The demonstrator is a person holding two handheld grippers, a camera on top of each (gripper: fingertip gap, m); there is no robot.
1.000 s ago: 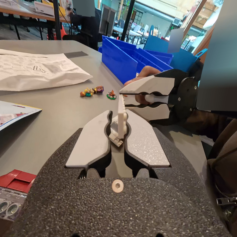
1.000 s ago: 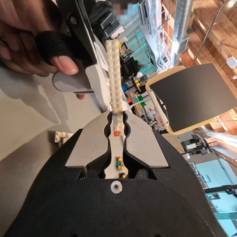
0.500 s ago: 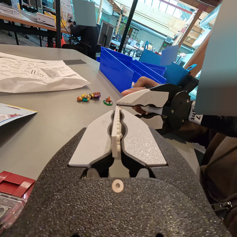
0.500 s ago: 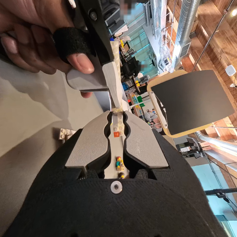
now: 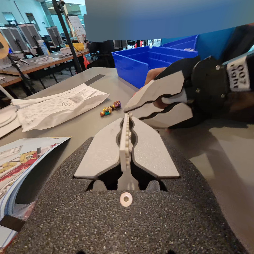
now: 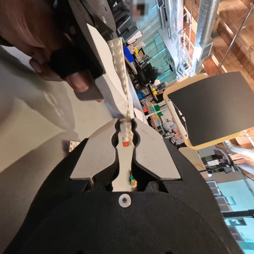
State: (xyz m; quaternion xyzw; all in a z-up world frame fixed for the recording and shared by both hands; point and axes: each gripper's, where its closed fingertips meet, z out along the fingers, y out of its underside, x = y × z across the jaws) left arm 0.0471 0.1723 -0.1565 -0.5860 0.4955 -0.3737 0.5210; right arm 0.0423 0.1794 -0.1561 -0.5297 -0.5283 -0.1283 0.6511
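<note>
My left gripper (image 5: 127, 118) is shut on a long white studded plate (image 5: 125, 144), which I see edge-on between its pads and which runs forward past the fingertips. My right gripper (image 6: 125, 120) is shut on the far end of the same plate (image 6: 119, 61). That end carries a grey strip (image 6: 123, 130) and a small orange piece (image 6: 125, 143). In the left wrist view the right gripper (image 5: 132, 114) comes in from the right and meets the plate's tip. In the right wrist view a left gripper finger (image 6: 110, 82) lies along the plate. The plate is held above the grey table (image 5: 82, 127).
Small toy figures (image 5: 110, 108) lie on the table beyond the plate. A white paper bag (image 5: 55, 107) and an open booklet (image 5: 20, 158) are to the left, and blue bins (image 5: 132, 68) at the back. A small white brick (image 6: 72, 145) lies on the table. The tips of both grippers are at nearly the same place.
A second ago the left jaws stood wider around the plate. They then closed flat on it and stay shut. Both grippers and the plate have since swung, and the left wrist view now looks more to the left.
</note>
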